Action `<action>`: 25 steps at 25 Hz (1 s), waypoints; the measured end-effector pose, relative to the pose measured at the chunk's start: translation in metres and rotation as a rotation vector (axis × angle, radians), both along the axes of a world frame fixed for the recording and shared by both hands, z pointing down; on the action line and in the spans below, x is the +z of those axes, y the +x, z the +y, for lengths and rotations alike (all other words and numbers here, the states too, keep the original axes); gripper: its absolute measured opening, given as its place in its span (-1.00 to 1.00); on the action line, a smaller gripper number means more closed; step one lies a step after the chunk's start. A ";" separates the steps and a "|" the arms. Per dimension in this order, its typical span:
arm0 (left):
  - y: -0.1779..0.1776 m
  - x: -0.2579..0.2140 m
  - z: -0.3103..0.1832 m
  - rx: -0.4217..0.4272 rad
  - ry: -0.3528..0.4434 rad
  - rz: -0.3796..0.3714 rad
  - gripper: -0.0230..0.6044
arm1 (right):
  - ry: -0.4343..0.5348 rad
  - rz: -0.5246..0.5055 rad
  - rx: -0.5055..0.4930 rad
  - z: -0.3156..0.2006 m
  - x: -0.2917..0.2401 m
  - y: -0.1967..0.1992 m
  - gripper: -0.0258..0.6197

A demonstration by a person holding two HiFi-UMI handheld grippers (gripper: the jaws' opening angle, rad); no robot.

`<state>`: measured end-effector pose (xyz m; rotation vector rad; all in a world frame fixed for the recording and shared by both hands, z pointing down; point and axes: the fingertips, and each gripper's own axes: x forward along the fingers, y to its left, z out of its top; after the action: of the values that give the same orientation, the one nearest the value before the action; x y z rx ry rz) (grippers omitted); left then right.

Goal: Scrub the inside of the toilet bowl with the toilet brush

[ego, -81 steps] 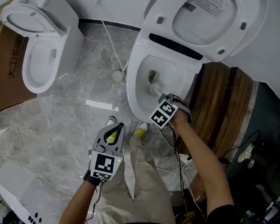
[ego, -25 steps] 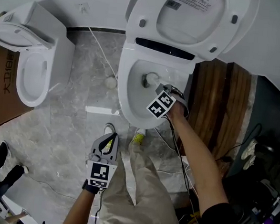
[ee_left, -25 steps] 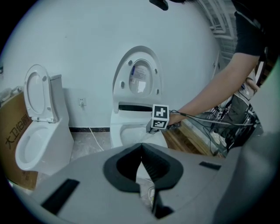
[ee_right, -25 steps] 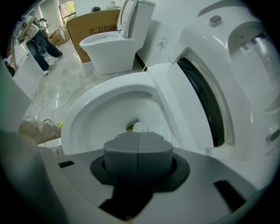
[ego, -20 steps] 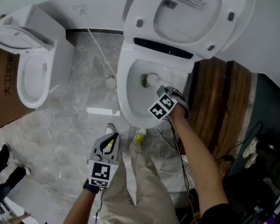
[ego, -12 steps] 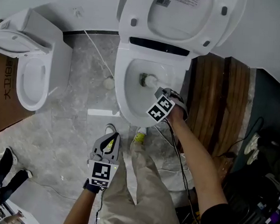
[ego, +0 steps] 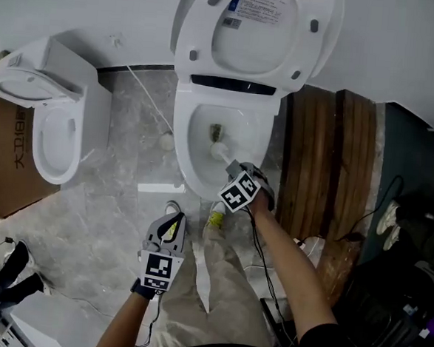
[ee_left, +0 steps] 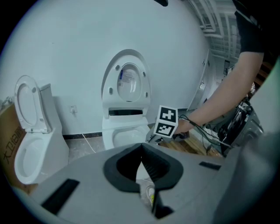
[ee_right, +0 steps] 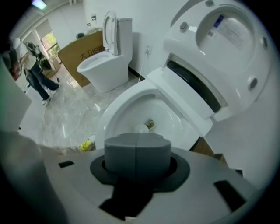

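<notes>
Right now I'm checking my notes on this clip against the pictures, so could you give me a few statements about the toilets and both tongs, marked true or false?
1. The lid of the toilet being scrubbed is raised. True.
2. The left tongs grip a spray bottle. False: they are shut with nothing between them.
3. The right tongs are shut on the toilet brush, whose head is down in the bowl. True.
4. The second toilet stands to the right of the one being scrubbed. False: it stands to the left, next to a cardboard box.
</notes>
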<state>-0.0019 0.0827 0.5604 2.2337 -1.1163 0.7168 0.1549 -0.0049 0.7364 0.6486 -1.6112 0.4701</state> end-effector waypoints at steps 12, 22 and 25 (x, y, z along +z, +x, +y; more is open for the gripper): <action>0.015 -0.167 -0.043 0.046 0.156 0.041 -0.89 | 0.022 -0.239 0.290 0.070 -0.196 0.015 -0.46; 0.004 -0.290 -0.055 0.048 0.313 0.075 -0.89 | 0.153 -0.379 0.440 0.091 -0.351 0.026 -0.46; 0.002 -0.310 -0.055 0.053 0.353 0.072 -0.89 | 0.191 -0.403 0.428 0.094 -0.386 0.029 -0.46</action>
<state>-0.0003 0.0275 0.2507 2.5680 -1.2285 0.4839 0.1838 0.0894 0.3508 1.1072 -1.9149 0.8053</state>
